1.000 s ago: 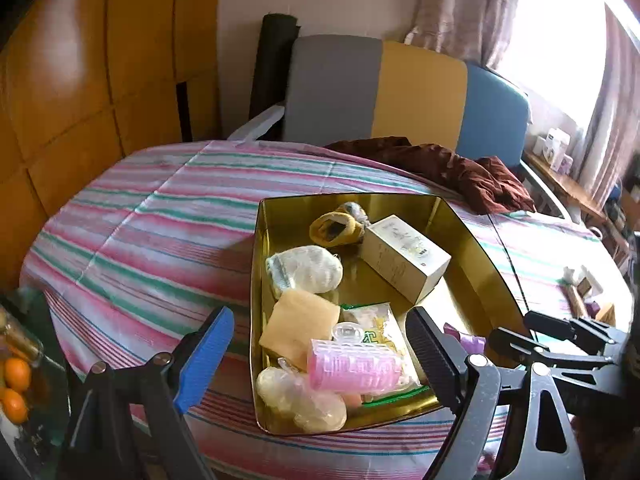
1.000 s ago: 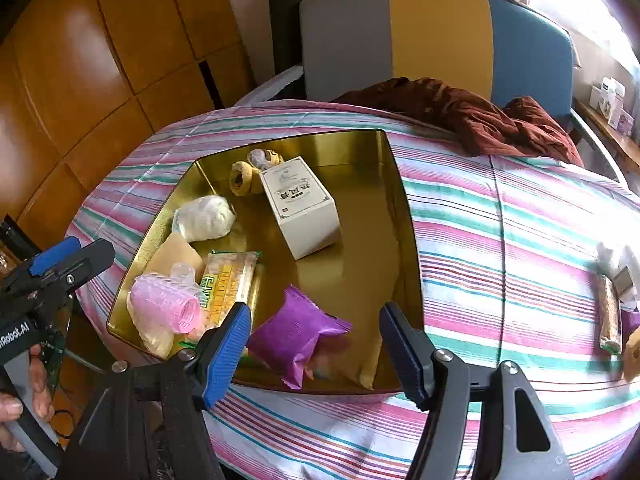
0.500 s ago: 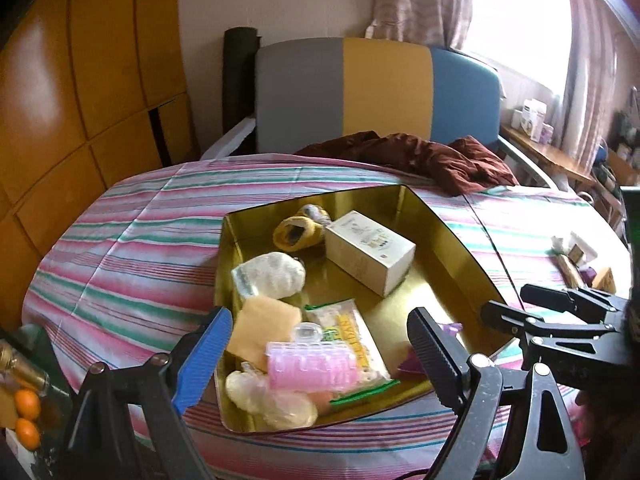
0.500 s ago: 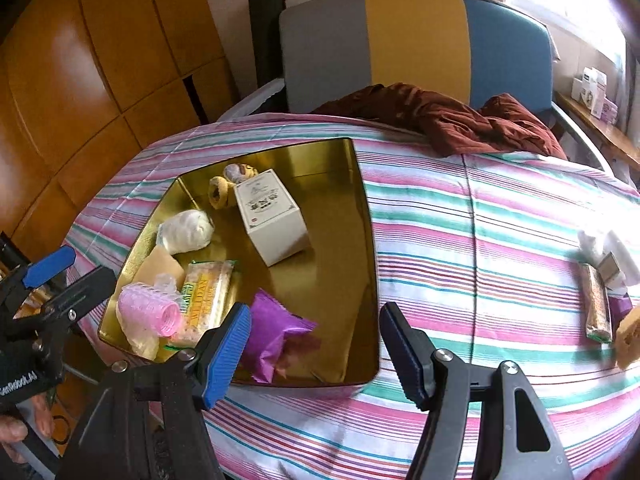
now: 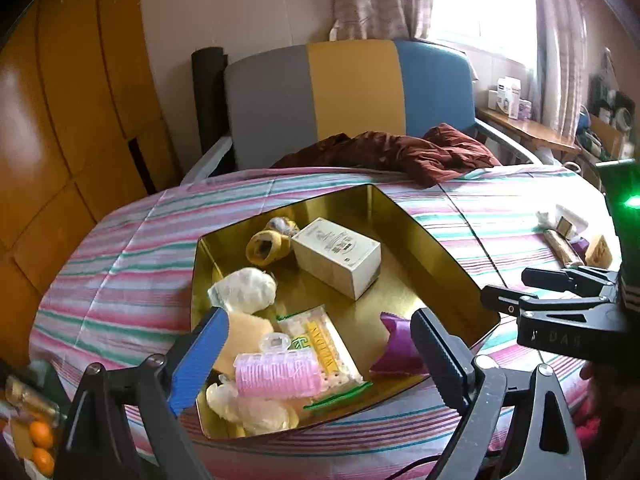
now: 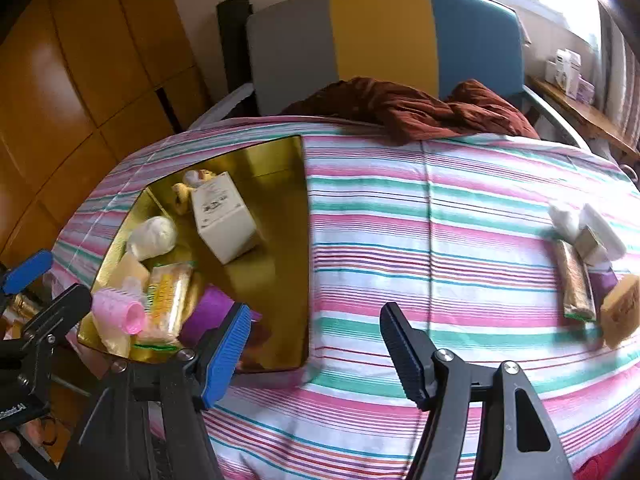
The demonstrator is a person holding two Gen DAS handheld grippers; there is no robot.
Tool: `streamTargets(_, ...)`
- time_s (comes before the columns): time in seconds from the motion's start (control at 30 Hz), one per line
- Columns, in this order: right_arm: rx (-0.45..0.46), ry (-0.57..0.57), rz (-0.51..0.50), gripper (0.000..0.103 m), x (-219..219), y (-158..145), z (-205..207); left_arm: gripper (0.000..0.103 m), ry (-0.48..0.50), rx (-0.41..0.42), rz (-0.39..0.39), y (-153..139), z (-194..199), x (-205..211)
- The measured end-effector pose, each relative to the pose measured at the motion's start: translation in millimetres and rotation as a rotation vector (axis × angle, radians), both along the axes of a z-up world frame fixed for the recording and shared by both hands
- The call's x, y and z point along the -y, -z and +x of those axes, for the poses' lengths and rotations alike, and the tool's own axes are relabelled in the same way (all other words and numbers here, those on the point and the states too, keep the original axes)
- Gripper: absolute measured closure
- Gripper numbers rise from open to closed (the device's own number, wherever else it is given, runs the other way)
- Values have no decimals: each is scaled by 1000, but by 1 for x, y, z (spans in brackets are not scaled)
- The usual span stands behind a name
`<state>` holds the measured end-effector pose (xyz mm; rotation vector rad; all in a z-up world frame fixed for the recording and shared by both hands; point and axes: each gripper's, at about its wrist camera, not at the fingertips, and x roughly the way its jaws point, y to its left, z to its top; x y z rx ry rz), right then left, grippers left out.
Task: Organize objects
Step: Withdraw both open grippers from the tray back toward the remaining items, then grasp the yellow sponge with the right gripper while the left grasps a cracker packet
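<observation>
Left tongs (image 5: 316, 354) tilt down over the gold tray (image 5: 436, 248), jaws opening, nothing gripped. Right tongs (image 6: 316, 350) tilt down above the striped bench (image 6: 440, 240), parted and empty. The pink roller (image 5: 276, 374) lies in the tray. A 3-colour chair (image 5: 352, 96) stands behind.

One shallow golden metal tray (image 5: 432, 240) is seen. In it are counted one white cardboard box (image 5: 336, 260), one pink ribbed plastic hair roller (image 5: 276, 374), one purple crinkled packet (image 5: 396, 348), one yellow-labelled transparent packet (image 5: 320, 344), one white wrapped bundle (image 5: 244, 290) and one beige flat sponge (image 5: 242, 338). Two orange round fruits (image 5: 42, 446) are visible at the left edge.
</observation>
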<state>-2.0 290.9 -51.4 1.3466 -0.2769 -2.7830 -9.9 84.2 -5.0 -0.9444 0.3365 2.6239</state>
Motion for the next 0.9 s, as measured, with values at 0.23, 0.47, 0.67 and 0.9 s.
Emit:
streamTargets(0.23,22,51,11,35,-22,4,5,9,44,-8,-24,0,5,-15)
streamTargets(0.47,17,86,23,35,-43,-3,6,9,77,-7,-44,2,11,-26)
streamTargets(0.67,10,133,22,35,-69,-14,9,9,97,-7,-54,3,13,-33)
streamTargets(0.9,-7,215,29,35,-110,-27,16,8,129,-8,-62,3,14,-46)
